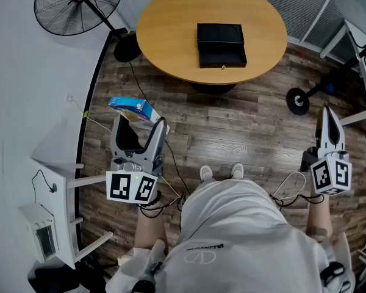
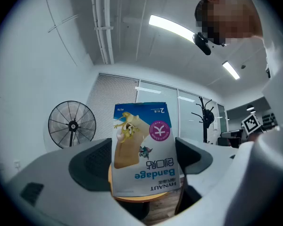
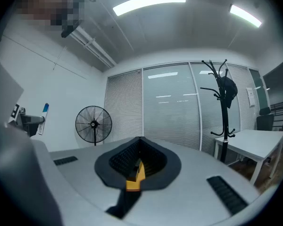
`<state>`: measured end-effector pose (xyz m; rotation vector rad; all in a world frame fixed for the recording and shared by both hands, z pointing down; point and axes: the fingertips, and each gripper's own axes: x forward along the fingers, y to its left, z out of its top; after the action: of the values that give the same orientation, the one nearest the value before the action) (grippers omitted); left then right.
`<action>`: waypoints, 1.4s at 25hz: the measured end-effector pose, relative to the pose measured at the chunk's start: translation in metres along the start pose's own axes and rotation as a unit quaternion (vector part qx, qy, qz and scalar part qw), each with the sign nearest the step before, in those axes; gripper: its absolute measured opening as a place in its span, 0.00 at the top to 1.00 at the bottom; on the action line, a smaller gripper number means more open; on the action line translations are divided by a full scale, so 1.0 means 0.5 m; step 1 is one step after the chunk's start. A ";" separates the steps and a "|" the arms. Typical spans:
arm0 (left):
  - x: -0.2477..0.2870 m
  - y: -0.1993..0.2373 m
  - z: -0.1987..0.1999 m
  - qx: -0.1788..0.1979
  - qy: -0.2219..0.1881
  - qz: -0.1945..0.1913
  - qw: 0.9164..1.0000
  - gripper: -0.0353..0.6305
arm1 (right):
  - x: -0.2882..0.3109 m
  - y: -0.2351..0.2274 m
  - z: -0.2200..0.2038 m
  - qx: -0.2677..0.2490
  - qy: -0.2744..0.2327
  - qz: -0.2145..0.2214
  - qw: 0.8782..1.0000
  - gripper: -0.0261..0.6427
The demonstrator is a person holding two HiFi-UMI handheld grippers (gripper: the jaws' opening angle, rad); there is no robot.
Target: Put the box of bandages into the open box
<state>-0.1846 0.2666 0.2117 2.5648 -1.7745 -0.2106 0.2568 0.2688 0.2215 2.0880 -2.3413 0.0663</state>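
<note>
The bandage box (image 1: 133, 108), blue and white with a cartoon print, sits between the jaws of my left gripper (image 1: 140, 122), which is shut on it low at the left, above the wood floor. In the left gripper view the bandage box (image 2: 142, 149) stands upside down with both dark pads (image 2: 90, 166) against its sides. The open black box (image 1: 221, 44) lies on the round wooden table (image 1: 165, 29) far ahead. My right gripper (image 1: 328, 113) is shut and holds nothing at the right; in the right gripper view my right gripper (image 3: 137, 160) shows its pads together.
A standing fan (image 1: 79, 5) is at the back left beside the table. A white desk (image 1: 56, 182) with a small device stands close on the left. A stand's round base (image 1: 299, 101) and white furniture (image 1: 360, 47) are at the right. Cables (image 1: 171, 163) trail over the floor near my feet (image 1: 221, 172).
</note>
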 end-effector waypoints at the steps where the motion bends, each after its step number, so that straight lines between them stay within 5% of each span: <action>1: 0.000 0.000 0.000 0.000 0.000 -0.001 1.000 0.31 | 0.000 0.002 0.000 0.000 0.001 0.000 1.000 0.94; 26: -0.004 0.088 -0.024 -0.025 0.002 -0.066 0.998 0.31 | 0.005 0.162 -0.019 -0.005 0.005 -0.014 1.000 0.94; 35: 0.079 0.080 -0.036 -0.018 0.008 -0.074 0.997 0.31 | 0.087 0.142 -0.022 -0.003 0.002 -0.004 1.000 0.94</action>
<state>-0.2061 0.2142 0.2289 2.6663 -1.5602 -0.2220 0.1809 0.2338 0.2319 2.0926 -2.3283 0.0627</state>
